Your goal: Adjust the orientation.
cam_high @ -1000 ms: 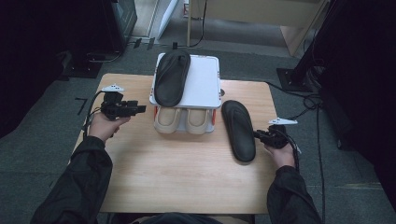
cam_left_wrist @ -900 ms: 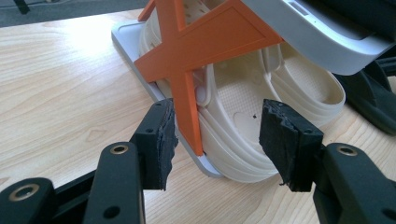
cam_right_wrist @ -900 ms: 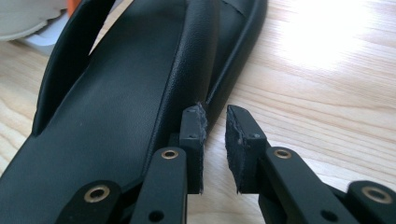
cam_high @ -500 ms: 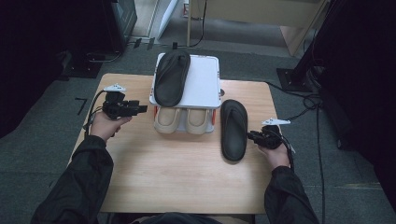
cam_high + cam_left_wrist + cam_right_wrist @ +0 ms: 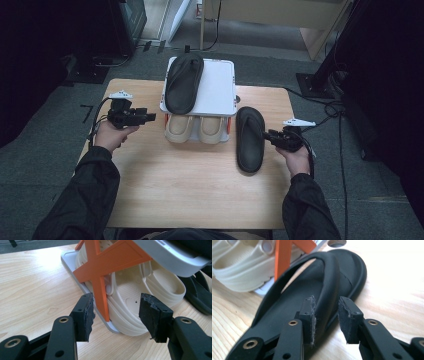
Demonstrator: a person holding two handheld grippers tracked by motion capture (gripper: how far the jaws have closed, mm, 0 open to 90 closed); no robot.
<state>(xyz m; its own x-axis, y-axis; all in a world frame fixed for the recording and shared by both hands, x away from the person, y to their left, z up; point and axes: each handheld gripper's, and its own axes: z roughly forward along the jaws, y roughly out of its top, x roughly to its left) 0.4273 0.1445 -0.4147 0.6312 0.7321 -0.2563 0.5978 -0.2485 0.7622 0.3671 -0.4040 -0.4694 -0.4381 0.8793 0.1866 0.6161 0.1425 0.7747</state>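
A black flip-flop (image 5: 249,140) lies flat on the wooden table (image 5: 190,190), just right of a white two-shelf rack (image 5: 220,90) with orange cross braces (image 5: 100,272). Its twin (image 5: 183,82) rests on the rack's top shelf, and a pair of cream clogs (image 5: 197,129) sits on the lower shelf. My right gripper (image 5: 325,315) points at the table flip-flop; its jaws have just been opening, and the strap (image 5: 329,277) runs ahead between the parted pads without being pressed. My left gripper (image 5: 115,315) is held open left of the rack, facing the brace and the near clog (image 5: 140,287).
A round cable hole (image 5: 237,100) sits in the table behind the flip-flop. Cables (image 5: 340,115) trail over the grey floor at right, and dark furniture (image 5: 75,30) stands at the back left. The near half of the table is bare wood.
The table flip-flop has swung from a tilt to lie straight alongside the rack. The right gripper's jaws have parted off it and the hand has drawn back a little. Left gripper unchanged.
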